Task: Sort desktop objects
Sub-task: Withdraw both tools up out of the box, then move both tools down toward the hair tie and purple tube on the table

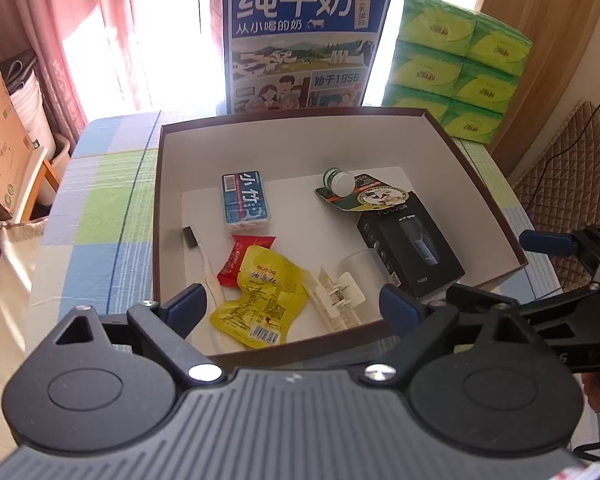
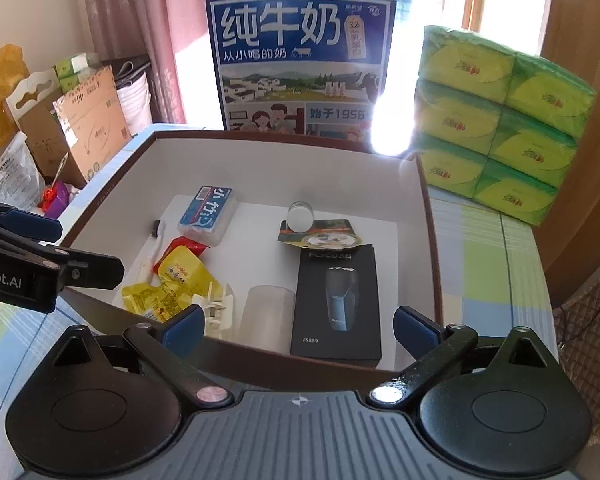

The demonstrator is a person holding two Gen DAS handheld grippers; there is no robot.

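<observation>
A brown box with a white inside (image 1: 168,184) (image 2: 428,216) holds several items: a blue tissue pack (image 1: 245,199) (image 2: 208,215), a yellow snack pouch (image 1: 266,298) (image 2: 168,284), a red sachet (image 1: 236,260), a white toothbrush (image 1: 204,264) (image 2: 154,250), a white clip (image 1: 336,298) (image 2: 216,308), a clear cup (image 1: 358,266) (image 2: 266,312), a black shaver box (image 1: 410,250) (image 2: 338,302) and a small white bottle (image 1: 340,182) (image 2: 300,216) on a card. My left gripper (image 1: 294,308) is open and empty over the box's near edge. My right gripper (image 2: 300,326) is open and empty, also at the near edge.
A blue milk carton (image 1: 300,36) (image 2: 300,64) stands behind the box. Green tissue packs (image 1: 460,64) (image 2: 500,120) are stacked at the back right. The table has a checked cloth (image 1: 96,184). Cardboard boxes (image 2: 84,120) sit off the table's left.
</observation>
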